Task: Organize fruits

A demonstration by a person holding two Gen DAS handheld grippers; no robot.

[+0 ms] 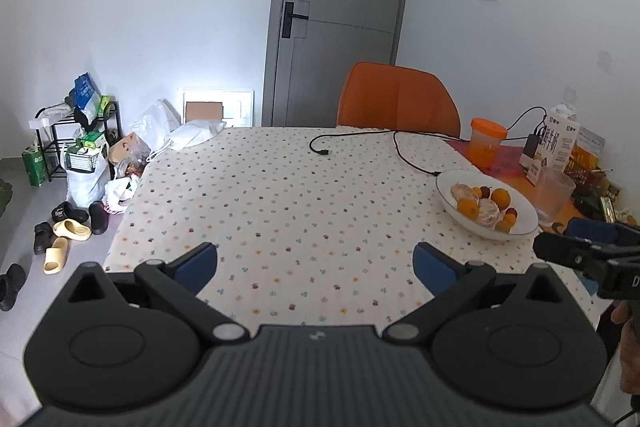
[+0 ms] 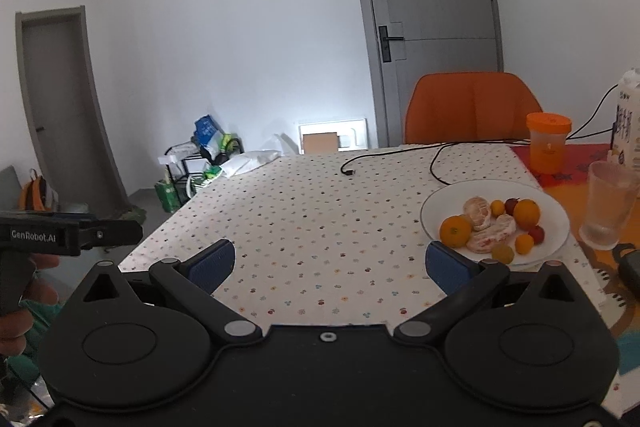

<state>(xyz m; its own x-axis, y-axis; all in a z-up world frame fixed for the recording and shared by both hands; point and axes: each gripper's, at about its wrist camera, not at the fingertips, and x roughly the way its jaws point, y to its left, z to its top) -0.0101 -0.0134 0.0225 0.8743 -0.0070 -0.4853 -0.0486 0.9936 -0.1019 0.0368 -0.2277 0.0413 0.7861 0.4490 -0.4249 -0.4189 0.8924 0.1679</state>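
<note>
white and shallow, the plate point(image 2: 556, 217) sits on the right side of the table point(image 1: 280, 195), on a cloth point(image 2: 320, 227) dotted with small flowers. in it we see the fruits point(image 2: 490, 227) heaped together: two oranges, two peeled ones in pale segments, a few little yellow ones and some small dark red ones, all touching or just beside one another.

our left gripper point(image 1: 315, 263) hangs above the near middle of the cloth with its blue pads spread wide and nothing between them. our right gripper point(image 2: 330, 263) is spread the same way and holds nothing; its right pad shows just in front of the plate's near rim.

beyond the plate stand an orange-lidded cup point(image 2: 547, 143), a clear glass point(image 2: 610, 209) and a milk carton point(image 1: 560, 141). a black cable point(image 1: 360, 139) trails across the far cloth. an orange chair point(image 1: 398, 101) stands behind the table, before a grey door point(image 1: 344, 7). slippers point(image 1: 68, 231) lie on the floor at the left.
</note>
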